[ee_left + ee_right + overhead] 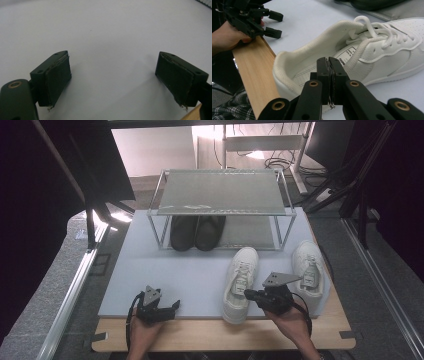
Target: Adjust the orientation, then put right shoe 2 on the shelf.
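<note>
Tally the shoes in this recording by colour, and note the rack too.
White sneakers: 2, the left white sneaker with the shut right tongs at its collar, and the right white sneaker beside it.
Black shoes: 2, the black pair on the lower shelf of the metal rack.
Racks: 1.
Total: 5 things.

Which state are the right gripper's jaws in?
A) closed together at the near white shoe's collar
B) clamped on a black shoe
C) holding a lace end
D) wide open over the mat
A: in the right gripper view the right gripper has its jaws pressed together with no gap, just at the heel collar of the white sneaker; whether they pinch the collar is unclear.
</note>
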`<state>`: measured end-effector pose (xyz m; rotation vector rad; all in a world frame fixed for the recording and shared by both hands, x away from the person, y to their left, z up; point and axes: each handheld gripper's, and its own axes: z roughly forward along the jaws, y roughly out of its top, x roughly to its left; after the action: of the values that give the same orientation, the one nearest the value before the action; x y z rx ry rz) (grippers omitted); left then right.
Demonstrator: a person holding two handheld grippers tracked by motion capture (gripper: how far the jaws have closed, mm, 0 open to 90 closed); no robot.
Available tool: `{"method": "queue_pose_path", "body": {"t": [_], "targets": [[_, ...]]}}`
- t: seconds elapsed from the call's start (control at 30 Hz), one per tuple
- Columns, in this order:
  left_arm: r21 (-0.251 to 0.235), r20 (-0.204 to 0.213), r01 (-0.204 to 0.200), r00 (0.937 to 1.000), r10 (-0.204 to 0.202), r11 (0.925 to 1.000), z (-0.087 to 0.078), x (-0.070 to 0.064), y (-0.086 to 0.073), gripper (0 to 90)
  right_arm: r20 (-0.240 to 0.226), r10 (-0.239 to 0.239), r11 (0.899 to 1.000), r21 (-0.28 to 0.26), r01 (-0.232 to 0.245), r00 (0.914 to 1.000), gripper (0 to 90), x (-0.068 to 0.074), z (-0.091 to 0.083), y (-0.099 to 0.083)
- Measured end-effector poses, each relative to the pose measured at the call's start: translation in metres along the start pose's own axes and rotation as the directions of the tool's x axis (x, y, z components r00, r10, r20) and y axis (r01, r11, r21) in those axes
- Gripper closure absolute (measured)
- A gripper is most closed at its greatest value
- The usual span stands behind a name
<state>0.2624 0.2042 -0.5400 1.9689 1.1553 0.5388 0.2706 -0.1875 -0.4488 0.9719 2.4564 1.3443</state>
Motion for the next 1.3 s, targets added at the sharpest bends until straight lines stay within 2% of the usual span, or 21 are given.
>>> {"method": "queue_pose_path", "body": {"t": [0.53,0.67,1.0,1.3], "targets": [[0.000,0.000,0.000,1.0000,0.000,1.0000,0.000,0.000,0.000,12.5,-0.021,-0.008,0.999,0.034,0.009,0.9997,89.1,0.000,0.020,-0.001],[0.000,0.000,0.000,1.0000,0.000,1.0000,0.000,0.000,0.000,12.5,-0.033,0.005,0.999,0.038,-0.004,0.9995,89.6,-0.003,0.019,-0.002],[0.000,0.000,0.000,1.0000,0.000,1.0000,0.000,0.000,0.000,12.5,-0.023,0.015,0.999,0.035,-0.014,0.9996,89.8,-0.007,0.013,-0.006],[0.000,0.000,0.000,1.0000,0.000,1.0000,0.000,0.000,0.000,12.5,-0.031,0.026,0.999,0.038,-0.025,0.9992,89.8,-0.017,0.002,-0.012]]}}
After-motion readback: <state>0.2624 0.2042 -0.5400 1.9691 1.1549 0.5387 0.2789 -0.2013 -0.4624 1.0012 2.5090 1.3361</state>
